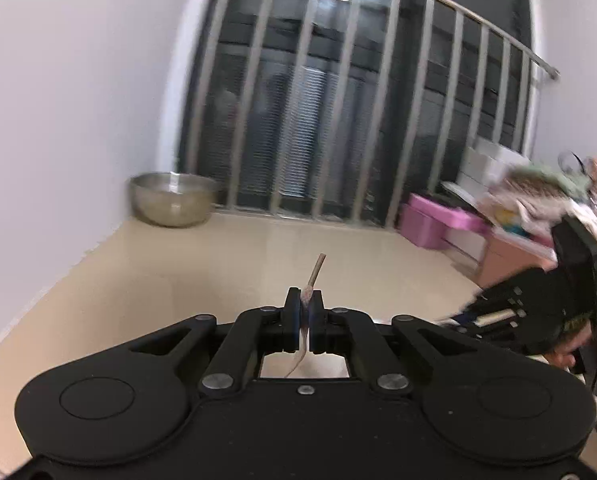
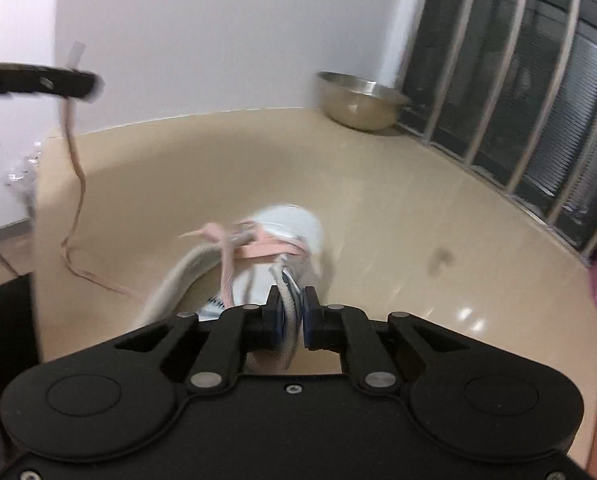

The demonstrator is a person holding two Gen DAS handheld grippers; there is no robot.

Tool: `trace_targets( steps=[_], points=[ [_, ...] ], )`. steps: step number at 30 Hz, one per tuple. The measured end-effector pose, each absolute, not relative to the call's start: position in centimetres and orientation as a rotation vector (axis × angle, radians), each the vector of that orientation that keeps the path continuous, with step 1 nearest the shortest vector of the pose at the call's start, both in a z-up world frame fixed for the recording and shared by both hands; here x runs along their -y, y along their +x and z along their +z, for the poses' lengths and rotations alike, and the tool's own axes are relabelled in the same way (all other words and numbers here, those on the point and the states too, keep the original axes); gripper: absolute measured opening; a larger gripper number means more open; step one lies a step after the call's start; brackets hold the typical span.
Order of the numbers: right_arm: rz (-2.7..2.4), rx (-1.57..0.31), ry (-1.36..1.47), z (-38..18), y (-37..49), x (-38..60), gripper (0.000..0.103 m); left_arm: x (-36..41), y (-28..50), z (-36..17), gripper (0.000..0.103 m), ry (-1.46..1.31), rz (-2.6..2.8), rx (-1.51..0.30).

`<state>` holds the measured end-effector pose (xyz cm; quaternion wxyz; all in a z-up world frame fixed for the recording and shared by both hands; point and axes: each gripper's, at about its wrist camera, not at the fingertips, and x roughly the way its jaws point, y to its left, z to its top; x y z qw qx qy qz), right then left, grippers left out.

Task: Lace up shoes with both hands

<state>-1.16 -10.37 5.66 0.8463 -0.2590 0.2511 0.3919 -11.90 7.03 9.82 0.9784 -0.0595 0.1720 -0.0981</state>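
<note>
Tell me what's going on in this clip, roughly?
A person is lacing a white shoe on a beige table with two hand-held grippers. The left hand-held gripper is shut on the pink lace near its tip, held up off the table so the lace trails down to the shoe. The right hand-held gripper pinches a pale strip at the shoe's opening; blur hides whether that is lace or the shoe's edge. A steel bowl sits behind.

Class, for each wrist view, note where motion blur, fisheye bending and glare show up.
Left wrist view: the right gripper and clutter beside it smear with motion, the window bars bow, and a lamp reflection glares in the glass. Right wrist view: the shoe and lace are blurred, and highlights glint on the table.
</note>
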Motion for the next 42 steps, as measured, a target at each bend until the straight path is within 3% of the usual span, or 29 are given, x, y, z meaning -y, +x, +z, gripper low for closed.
trace_targets(
  steps=[5, 10, 12, 19, 27, 32, 33, 35, 40, 42],
  points=[
    [0.886, -0.385, -0.74, 6.5, -4.3, 8.2, 0.044, -4.8, -9.8, 8.4, 0.004, -0.137, -0.281, -0.41],
    [0.979, -0.408, -0.778, 7.0, -3.8, 6.9, 0.04, -3.7, -6.2, 7.8, 0.004, -0.2, -0.399, -0.542],
    [1.016, -0.455, -0.77, 6.8, -2.8, 6.7, 0.015, -3.3, -5.3, 7.2, 0.004, -0.22, -0.427, -0.58],
    [1.059, -0.543, -0.526, 7.1, -0.4, 8.7, 0.012, -2.6, -2.8, 7.2, 0.004, -0.247, -0.508, -0.685],
    [1.104, -0.809, 0.215, 3.4, 6.4, 14.6, 0.019, -3.1, 0.5, 3.2, 0.005, -0.425, -0.483, -0.846],
    [1.095, -0.878, 0.406, 1.5, 7.7, 16.0, 0.025, -4.4, 2.1, 2.4, 0.005, -0.507, -0.55, -0.922],
    [1.088, -0.894, 0.436, 1.2, 7.8, 16.2, 0.035, -4.5, 2.5, 2.6, 0.005, -0.494, -0.571, -0.943],
    [1.075, -0.91, 0.477, 0.8, 7.7, 16.4, 0.037, -4.7, 3.3, 3.5, 0.005, -0.501, -0.591, -0.99],
    [1.052, -0.862, 0.515, 1.9, 5.8, 17.0, 0.039, -2.5, 1.9, 5.8, 0.006, -0.27, -0.568, -0.931],
    [1.048, -0.808, 0.547, 2.9, 4.8, 17.5, 0.049, -2.1, 0.2, 7.1, 0.005, -0.196, -0.518, -0.861]
  ],
)
